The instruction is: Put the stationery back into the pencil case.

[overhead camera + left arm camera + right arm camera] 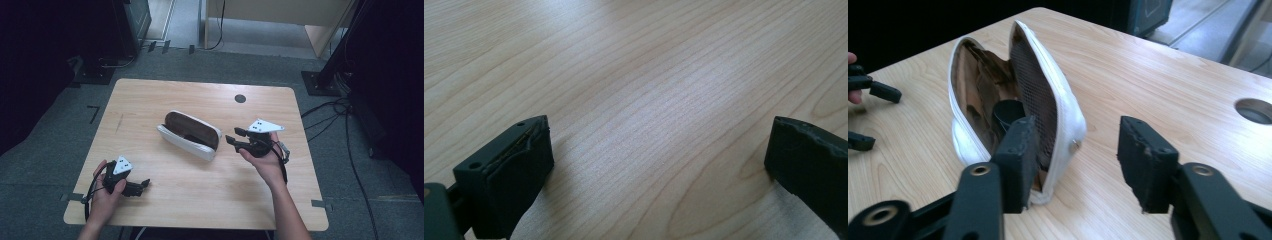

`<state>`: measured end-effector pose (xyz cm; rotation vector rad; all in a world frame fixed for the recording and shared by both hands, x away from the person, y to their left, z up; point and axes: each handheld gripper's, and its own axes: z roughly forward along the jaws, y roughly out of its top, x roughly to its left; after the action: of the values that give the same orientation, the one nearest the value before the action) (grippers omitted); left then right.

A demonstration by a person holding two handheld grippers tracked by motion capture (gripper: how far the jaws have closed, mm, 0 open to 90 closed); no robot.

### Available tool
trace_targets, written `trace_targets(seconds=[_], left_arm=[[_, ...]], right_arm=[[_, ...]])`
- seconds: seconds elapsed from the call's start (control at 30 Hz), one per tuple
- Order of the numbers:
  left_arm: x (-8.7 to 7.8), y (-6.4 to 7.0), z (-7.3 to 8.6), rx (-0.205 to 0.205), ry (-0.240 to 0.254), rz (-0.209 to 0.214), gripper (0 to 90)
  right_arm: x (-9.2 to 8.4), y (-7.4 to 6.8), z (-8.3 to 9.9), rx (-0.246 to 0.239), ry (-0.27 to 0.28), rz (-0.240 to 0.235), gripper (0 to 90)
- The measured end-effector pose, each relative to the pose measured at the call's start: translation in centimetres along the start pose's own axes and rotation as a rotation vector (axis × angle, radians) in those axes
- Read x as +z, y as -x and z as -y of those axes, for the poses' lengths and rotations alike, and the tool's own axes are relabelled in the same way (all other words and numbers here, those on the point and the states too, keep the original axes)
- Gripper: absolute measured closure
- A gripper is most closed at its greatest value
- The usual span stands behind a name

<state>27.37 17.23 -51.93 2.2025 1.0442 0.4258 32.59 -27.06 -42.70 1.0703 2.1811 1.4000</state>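
While my right gripper (236, 137) sits just off its right end, the white pouch (189, 136) lies mid-table, unzipped and gaping. White shell, brown lining, mesh pocket on one inner wall; a dark rounded item (1009, 113) sits inside, can't tell what. Right gripper view has the pouch (1013, 105) standing on edge, mouth toward me, zip pull at the near corner.

Right jaws partly spread, nothing between them, pads clear of the pouch. Left gripper (135, 187) rests low at the near left corner, well apart from the pouch; jaws wide, bare wood between them in the left gripper view.

Nothing between either gripper and the pouch. One round cable hole (240, 98) at the far right of the table (165, 95).

Surface: light wood-grain top, rounded corners. Room: grey carpet floor, black stand bases left and right, cables (330, 112) trailing on the right, light wooden furniture at the far side.
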Motion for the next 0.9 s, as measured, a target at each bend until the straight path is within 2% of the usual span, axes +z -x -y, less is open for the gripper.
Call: trace_targets(seconds=[0.07, 0.23, 0.4, 0.5, 0.57, 0.67, 0.9], left_arm=[[0.0, 0.0, 0.0, -0.001, 0.000, 0.001, 0.0], [0.0, 0.0, 0.0, -0.001, 0.000, 0.001, 0.0], [0.0, 0.0, 0.0, -0.001, 0.000, 0.000, 0.0], [0.0, 0.0, 0.0, -0.001, 0.000, 0.000, 0.0], [0.0, 0.0, 0.0, -0.001, 0.000, 0.000, 0.0], [0.0, 0.0, 0.0, -0.001, 0.000, 0.001, 0.0], [0.0, 0.0, 0.0, -0.001, 0.000, 0.001, 0.0]], right_arm=[[-0.6, 0.2, 0.2, 0.008, 0.001, 0.025, 42.7], [-1.6, 0.5, 0.9, 0.008, -0.030, 0.051, 34.4], [-2.2, 0.7, 1.5, 0.022, -0.037, 0.085, 26.0], [-2.7, 1.0, 1.9, 0.040, -0.040, 0.090, 15.4], [-3.0, 1.2, 2.3, 0.047, -0.041, 0.086, 12.6], [-3.4, 1.4, 2.7, 0.045, -0.050, 0.090, 0.0], [-4.7, 1.9, 4.2, 0.056, -0.064, 0.142, 0.0]])
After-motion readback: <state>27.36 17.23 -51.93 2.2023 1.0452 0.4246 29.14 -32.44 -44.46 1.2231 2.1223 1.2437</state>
